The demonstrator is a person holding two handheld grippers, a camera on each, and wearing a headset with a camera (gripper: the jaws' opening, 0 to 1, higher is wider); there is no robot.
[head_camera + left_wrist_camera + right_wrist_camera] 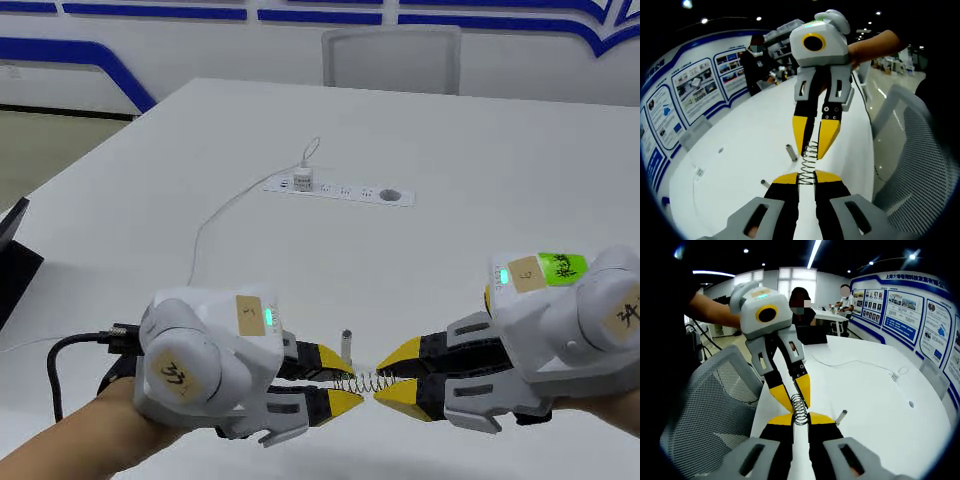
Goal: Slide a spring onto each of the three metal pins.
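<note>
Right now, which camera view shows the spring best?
The left gripper view. There the spring shows nearly its full length, with clear coils, one end in the left gripper and the other in the right gripper. The right gripper view shows it shorter, seen more end-on. The head view shows it small between the yellow tips.

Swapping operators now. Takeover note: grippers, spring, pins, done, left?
Left hand-held gripper: shut on one end of the small coiled metal spring.
Right hand-held gripper: shut on the other end; the spring spans the two.
A short upright metal pin and a second pin stand on the white table close by, both bare.
Done: no spring on either.
Left: slide this spring onto a pin, then spring the rest.
</note>
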